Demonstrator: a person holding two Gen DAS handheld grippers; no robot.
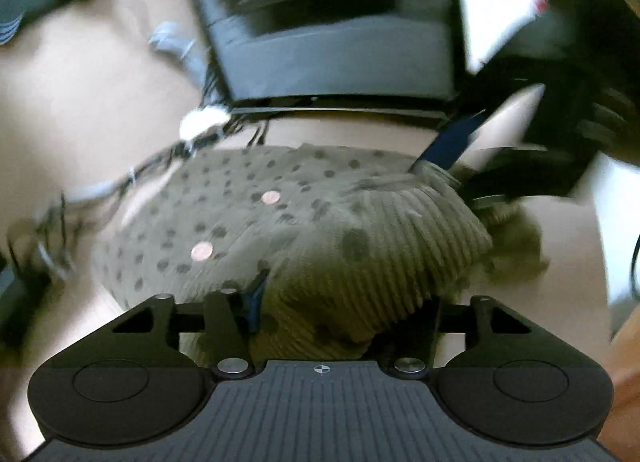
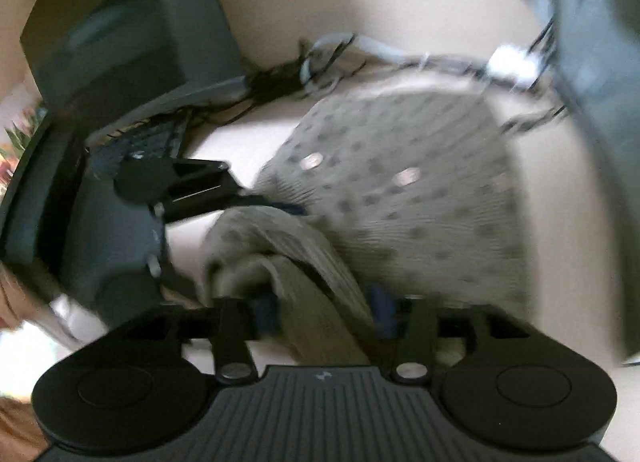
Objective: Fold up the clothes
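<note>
Taking the olive, dark-dotted garment as landmark, it lies bunched on the pale table in front of a dark monitor, with tangled cables along its far edge and two pink buttons on its dotted panel. At its near left edge the left claw reaches in low and level, its fingers closed onto the ribbed fold. At its right end the right claw pinches a raised ridge of the same cloth; blur hides any writing.
</note>
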